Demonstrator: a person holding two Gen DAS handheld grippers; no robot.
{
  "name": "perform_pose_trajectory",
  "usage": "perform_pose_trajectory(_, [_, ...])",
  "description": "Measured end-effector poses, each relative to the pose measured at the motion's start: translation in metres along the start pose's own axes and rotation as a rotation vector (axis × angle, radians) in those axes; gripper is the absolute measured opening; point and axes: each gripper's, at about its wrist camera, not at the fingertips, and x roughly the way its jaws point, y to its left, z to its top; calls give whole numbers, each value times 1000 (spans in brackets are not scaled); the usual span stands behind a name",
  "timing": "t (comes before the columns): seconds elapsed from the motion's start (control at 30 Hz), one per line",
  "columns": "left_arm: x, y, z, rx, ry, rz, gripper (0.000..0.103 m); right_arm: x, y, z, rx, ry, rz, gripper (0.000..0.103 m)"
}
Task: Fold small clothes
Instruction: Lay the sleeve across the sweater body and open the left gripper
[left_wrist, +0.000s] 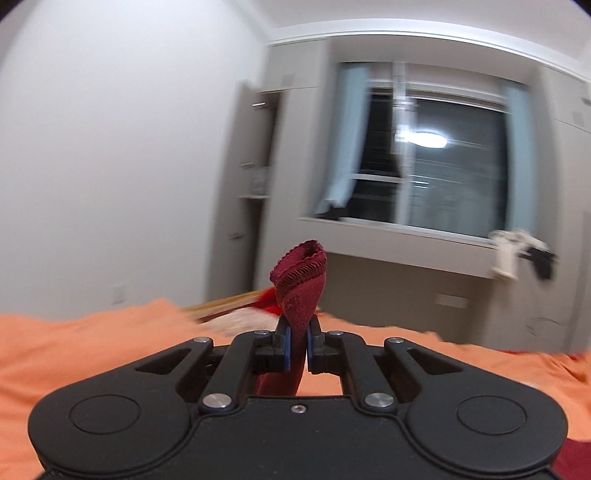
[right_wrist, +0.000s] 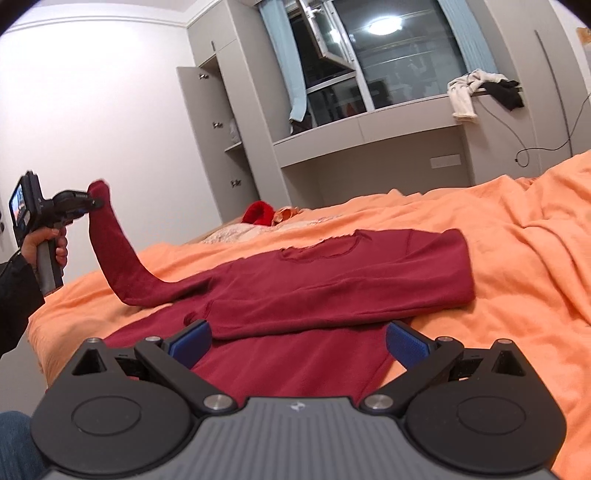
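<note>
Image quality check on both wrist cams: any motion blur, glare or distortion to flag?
Left wrist view: the background is smeared by motion blur, window and walls streaked; the left gripper and the pinched sleeve cuff stay sharp. Right wrist view: mostly crisp, the red sweater clear, only slight softness at the edges. Both views: fisheye bending of straight lines, dark corner vignetting, and a ceiling lamp reflected as glare in the window glass.

Bed (right_wrist: 480, 221) with orange cover; dark red sweater (right_wrist: 332, 280) lying on it.

sweater (right_wrist: 332, 288) on bed (right_wrist: 498, 258) | sleeve (right_wrist: 110, 236) raised left | window (right_wrist: 388, 55) behind
</note>
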Motion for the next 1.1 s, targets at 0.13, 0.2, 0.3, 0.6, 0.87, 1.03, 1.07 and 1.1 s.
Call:
perform_pose_trajectory(0.13, [-16, -65, -8, 72, 2, -123, 8, -8, -2, 4, -28, -31, -30, 103])
perform_pose_trajectory(0.2, [-21, -99, -20, 100, 20, -179, 8, -12, -3, 7, -36, -46, -49, 103])
perform_pose_trajectory(0.3, [-34, -145, -41, 145, 41, -256, 8, -16, -5, 9, -48, -64, -75, 103])
perform_pose_trajectory(0.6, [-67, -210, -144, 211, 151, -454, 8, -23, -19, 13, -43, -98, -178, 103])
perform_pose_trajectory(0.87, [-85, -212, -217, 369, 317, -554, 18, -21, -35, 12, -15, -77, -225, 103])
perform_pose_trajectory(1.03, [-96, -204, -216, 393, 353, -589, 59, -16, -40, 8, -21, -59, -237, 103])
perform_pose_trajectory(1.07, [-98, -202, -214, 392, 351, -596, 64, -16, -40, 7, -22, -56, -240, 103])
perform_pose_trajectory(1.1, [-99, -200, -211, 392, 353, -604, 67, -15, -41, 7, -23, -52, -241, 103])
